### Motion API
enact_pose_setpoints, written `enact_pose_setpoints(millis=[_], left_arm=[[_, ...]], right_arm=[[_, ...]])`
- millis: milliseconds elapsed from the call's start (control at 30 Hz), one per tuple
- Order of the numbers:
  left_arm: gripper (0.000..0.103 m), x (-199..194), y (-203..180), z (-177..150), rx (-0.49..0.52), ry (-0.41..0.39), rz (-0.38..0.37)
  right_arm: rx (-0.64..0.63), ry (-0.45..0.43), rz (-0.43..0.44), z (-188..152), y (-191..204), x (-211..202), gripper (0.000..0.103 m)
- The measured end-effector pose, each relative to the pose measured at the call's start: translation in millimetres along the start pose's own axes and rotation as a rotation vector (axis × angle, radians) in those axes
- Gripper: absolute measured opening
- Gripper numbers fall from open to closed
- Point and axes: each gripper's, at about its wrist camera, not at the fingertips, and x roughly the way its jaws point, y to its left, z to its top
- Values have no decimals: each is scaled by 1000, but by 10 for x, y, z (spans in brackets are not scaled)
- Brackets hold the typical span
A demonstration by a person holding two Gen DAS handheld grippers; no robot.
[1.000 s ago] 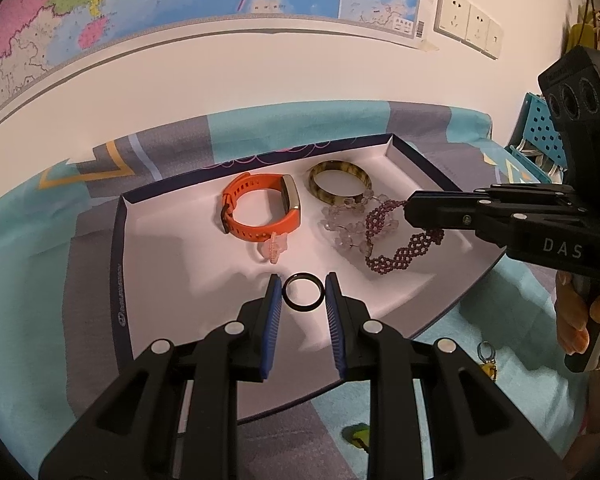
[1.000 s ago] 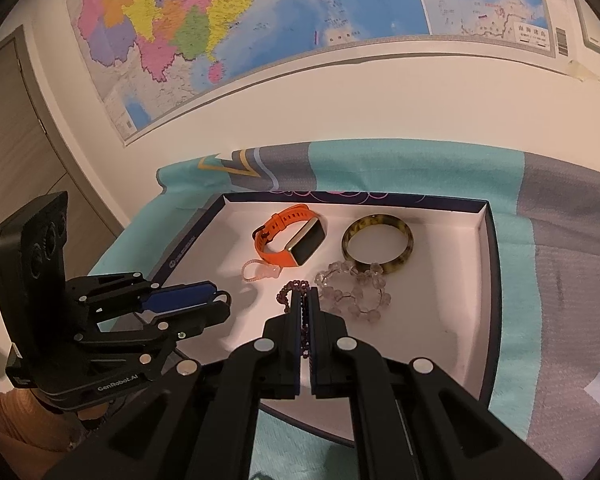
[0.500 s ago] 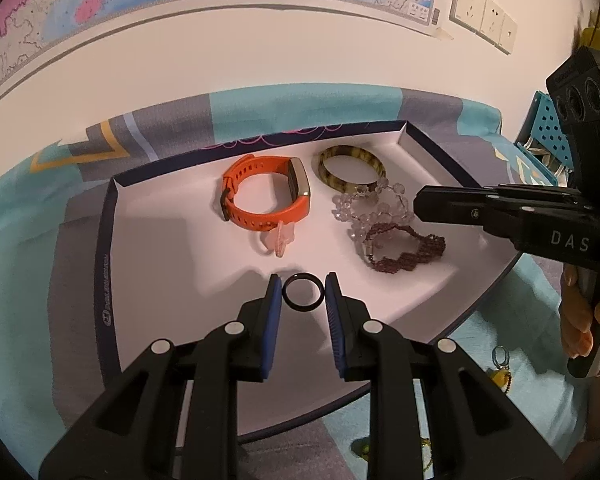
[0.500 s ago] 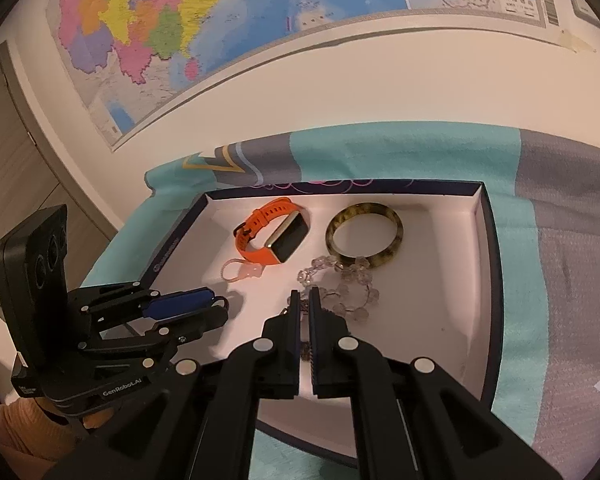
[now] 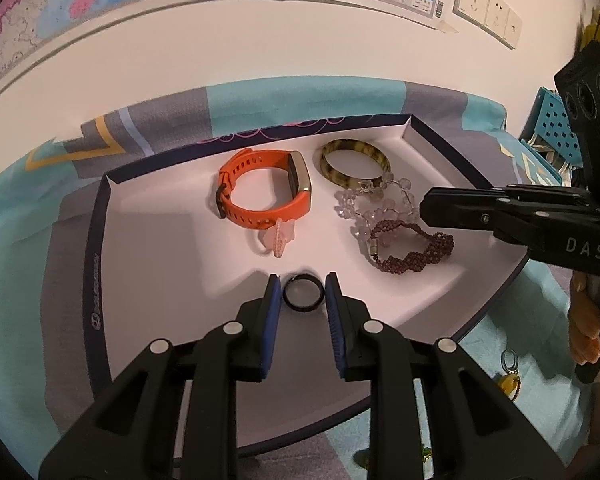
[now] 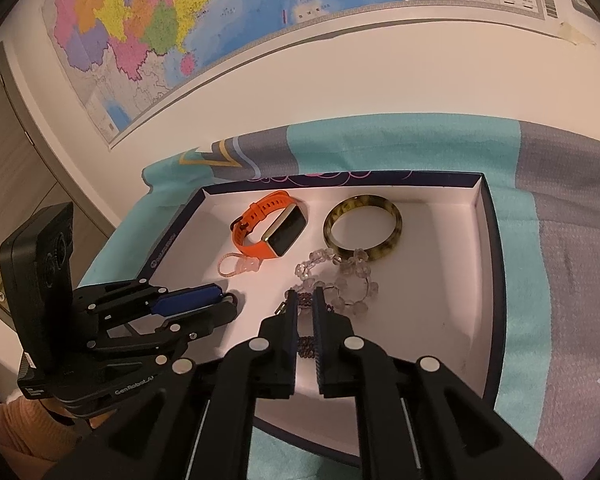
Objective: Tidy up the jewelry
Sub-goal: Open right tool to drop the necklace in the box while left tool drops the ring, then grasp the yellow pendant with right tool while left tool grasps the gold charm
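Observation:
A white tray (image 5: 172, 240) with a dark blue rim holds the jewelry. My left gripper (image 5: 303, 294) is shut on a black ring (image 5: 303, 298) and holds it low over the tray's front. My right gripper (image 6: 304, 308) has its jaws slightly apart, above the dark red beaded bracelet (image 5: 412, 248), which lies loose on the tray and partly shows between the fingers (image 6: 306, 300). Also in the tray are an orange smartwatch (image 5: 264, 194), a tortoiseshell bangle (image 5: 354, 160), a clear crystal bead bracelet (image 5: 376, 208) and a pink butterfly charm (image 5: 280, 234).
The tray sits on a teal and grey patterned cloth (image 5: 40, 220) against a white wall with a map (image 6: 220, 20). A yellow keychain (image 5: 508, 376) lies on the cloth right of the tray. A blue perforated rack (image 5: 552, 132) stands at far right.
The right gripper let go of the dark red beaded bracelet, which now lies on the tray, and its jaws parted a little. The left gripper keeps hold of the black ring.

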Motion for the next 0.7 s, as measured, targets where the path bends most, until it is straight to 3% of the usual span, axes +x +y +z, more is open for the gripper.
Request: enact_pose_setpoints(millis=[33,167,300,500,700], left_arm=[[35,-7,-6,-3,2,-3,3],[36,-111,-7,-9,6,-34,9],[43,-335,-15,-24,17,-80,11],[44,-710,-63,-185,57,-127,-36],[49,-819,16,-489,46,-102,-62]], right_arm=[[-5,-3,-1,-6,17,-23,8],[-23,-13,-2,-35,80,-112,15],[-58,-23,2,-123,171,-270,22],[-94,-18,1,-383,229,-493,34],[-89,31,-32,-750,195,-576,34]])
